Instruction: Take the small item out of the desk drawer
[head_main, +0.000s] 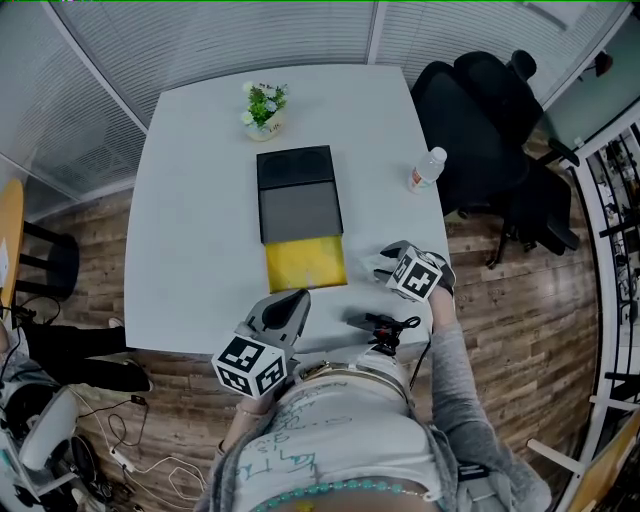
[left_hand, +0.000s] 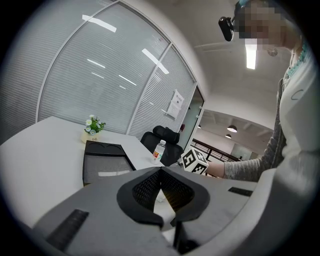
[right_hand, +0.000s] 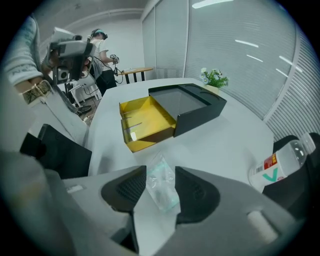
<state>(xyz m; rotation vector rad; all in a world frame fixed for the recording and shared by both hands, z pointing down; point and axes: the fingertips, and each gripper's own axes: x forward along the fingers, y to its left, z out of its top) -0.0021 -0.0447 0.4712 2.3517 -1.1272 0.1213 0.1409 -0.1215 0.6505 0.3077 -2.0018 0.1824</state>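
Observation:
A black desk drawer unit (head_main: 296, 185) lies in the middle of the white table (head_main: 190, 220), its yellow drawer (head_main: 304, 262) pulled out toward me. In the right gripper view the yellow drawer (right_hand: 145, 120) stands open beyond the jaws. A small clear plastic bag with something teal inside (right_hand: 161, 189) lies on the table, in the gap between the pads. My right gripper (right_hand: 160, 170) is open above it, pads apart from the bag. It sits right of the drawer (head_main: 383, 262). My left gripper (head_main: 298, 300) hovers at the table's front edge, jaws shut and empty (left_hand: 161, 171).
A potted plant (head_main: 265, 106) stands behind the drawer unit. A water bottle (head_main: 425, 170) is near the table's right edge, with black office chairs (head_main: 480, 120) beyond. A small black device (head_main: 380, 325) lies at the front edge by my body.

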